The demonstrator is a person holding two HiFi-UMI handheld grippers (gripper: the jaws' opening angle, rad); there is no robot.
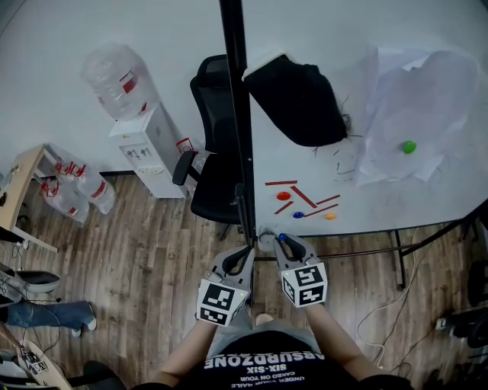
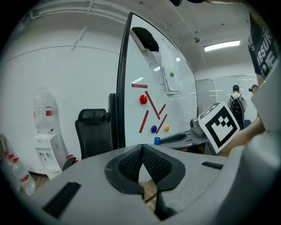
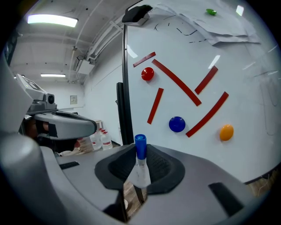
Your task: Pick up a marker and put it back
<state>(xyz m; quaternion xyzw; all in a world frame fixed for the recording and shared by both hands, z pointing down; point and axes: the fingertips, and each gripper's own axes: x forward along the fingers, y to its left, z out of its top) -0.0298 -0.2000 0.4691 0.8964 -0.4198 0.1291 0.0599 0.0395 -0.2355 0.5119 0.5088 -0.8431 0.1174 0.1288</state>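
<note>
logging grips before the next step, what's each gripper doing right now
Left gripper: closed, nothing between the jaws.
Right gripper: closed on the blue-capped marker.

Wood-plank floor, white wall, black office chair beside a water dispenser, ceiling strip light.

Glossy whiteboard, wood-look plank floor, marker with smooth plastic cap.
</note>
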